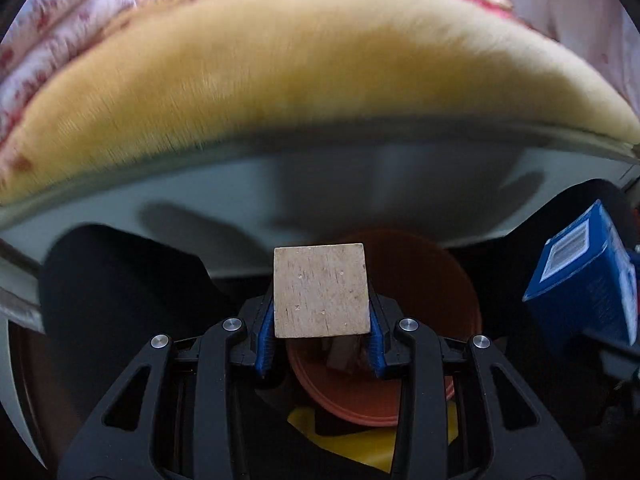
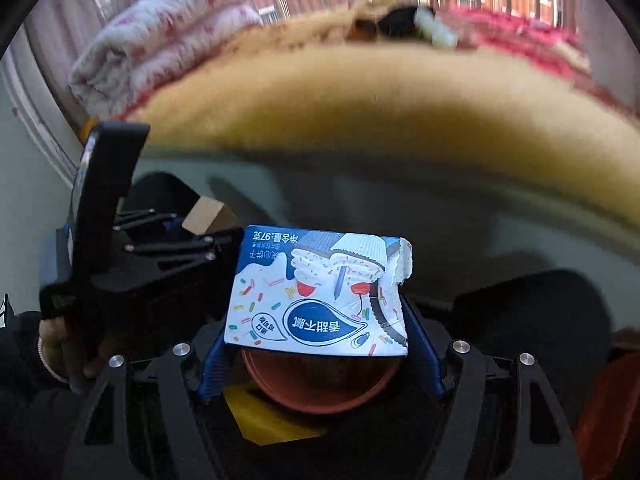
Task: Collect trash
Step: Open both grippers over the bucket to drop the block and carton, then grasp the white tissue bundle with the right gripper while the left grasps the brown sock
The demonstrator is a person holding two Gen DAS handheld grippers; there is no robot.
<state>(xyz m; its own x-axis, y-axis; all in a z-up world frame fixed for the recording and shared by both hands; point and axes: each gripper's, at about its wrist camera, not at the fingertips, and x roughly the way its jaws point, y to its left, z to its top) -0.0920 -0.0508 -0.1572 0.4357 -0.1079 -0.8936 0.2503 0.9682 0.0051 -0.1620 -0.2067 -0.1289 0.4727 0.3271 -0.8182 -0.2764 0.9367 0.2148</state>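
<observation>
My left gripper [image 1: 321,312] is shut on a pale wooden block [image 1: 321,290], which fills the gap between its blue pads. The right gripper [image 2: 316,316] is shut on a torn blue and white snack box [image 2: 316,292] printed with cupcakes. Below both grips sits a round terracotta-coloured bin [image 1: 424,280], seen under the box as the same bin [image 2: 320,384], with scraps inside it. In the right wrist view the left gripper [image 2: 200,220] and its block [image 2: 206,212] hang to the left, a hand [image 2: 52,344] on its handle. The box [image 1: 580,268] shows at the right of the left wrist view.
A yellow object [image 1: 372,444] lies under the bin. Behind it runs a white ledge [image 1: 240,196] with a tan plush blanket [image 1: 280,80] on top and folded floral quilts [image 2: 160,28] at the back. Dark rounded shapes [image 1: 120,280] flank the bin.
</observation>
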